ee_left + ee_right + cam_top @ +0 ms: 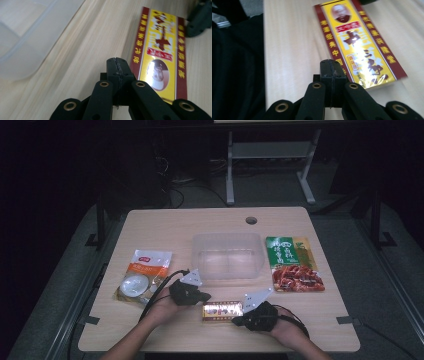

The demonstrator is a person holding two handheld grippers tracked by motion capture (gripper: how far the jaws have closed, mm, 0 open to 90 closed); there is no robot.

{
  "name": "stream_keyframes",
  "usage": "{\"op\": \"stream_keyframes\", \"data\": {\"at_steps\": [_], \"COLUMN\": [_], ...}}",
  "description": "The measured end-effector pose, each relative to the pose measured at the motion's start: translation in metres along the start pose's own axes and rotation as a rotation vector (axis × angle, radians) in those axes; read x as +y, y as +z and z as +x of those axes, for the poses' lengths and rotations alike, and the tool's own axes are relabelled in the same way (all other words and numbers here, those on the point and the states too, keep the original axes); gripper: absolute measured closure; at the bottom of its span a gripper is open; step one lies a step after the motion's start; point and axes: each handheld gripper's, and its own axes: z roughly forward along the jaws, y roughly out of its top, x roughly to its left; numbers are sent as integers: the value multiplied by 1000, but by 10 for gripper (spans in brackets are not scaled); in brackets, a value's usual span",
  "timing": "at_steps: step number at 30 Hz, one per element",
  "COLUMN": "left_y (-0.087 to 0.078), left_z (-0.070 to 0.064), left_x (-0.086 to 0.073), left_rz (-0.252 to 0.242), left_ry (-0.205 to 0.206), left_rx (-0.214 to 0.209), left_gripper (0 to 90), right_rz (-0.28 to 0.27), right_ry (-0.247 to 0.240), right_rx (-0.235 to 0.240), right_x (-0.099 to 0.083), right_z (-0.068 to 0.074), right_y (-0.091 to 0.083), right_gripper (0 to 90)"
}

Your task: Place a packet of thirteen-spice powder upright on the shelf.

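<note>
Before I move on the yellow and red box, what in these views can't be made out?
- Yellow and red flat box: in the high view both claws cover its ends; print too small.
- Same box in the left claw view: near end hidden behind the left claw, far end blurred.
- Clear plastic tub: cut off by the left claw view's edge.
- Right claw: its view's left side is dark, unreadable.
</note>
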Motion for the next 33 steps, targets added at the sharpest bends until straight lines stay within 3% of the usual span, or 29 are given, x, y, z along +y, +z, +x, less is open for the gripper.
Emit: {"op": "stream_keyframes", "data": {"at_steps": [10, 14, 18, 23, 25, 27, 28, 29, 30, 33], "left_y": [-17, -19, -26, -40, -43, -44, -44, -44, -44, -40], "left_z": [-6, -9, -10, -12, -17, -20, -23, -26, -30, -43], "left_x": [-16, -20, -20, -16, -16, -16, -15, -15, -14, -12], "left_rz": [15, 23, 4, -25, -35, -34, -37, -36, -38, -24], "left_ry": [-31, -41, -71, -90, -102, -108, -116, -117, -124, -136], "left_rx": [12, 16, 46, 91, 99, 102, 104, 109, 117, 127], "left_gripper": [897, 897, 897, 758, 680, 629, 536, 536, 442, 351], "right_rz": [12, 4, -7, -85, -87, -83, -81, -81, -70, -68], "right_ry": [-13, -1, 21, 92, 111, 128, 162, 162, 185, 186], "right_rx": [-47, -52, -45, -83, -110, -116, -117, -117, -124, -160], "right_x": [11, 14, 12, 5, -1, -4, -11, -11, -18, -25], "right_z": [-20, -26, -31, -33, -36, -37, -40, -40, -40, -35], "right_y": [11, 13, 12, -9, -16, -19, -26, -26, -33, -39], "right_gripper": [900, 900, 899, 673, 562, 526, 479, 479, 439, 377]}}
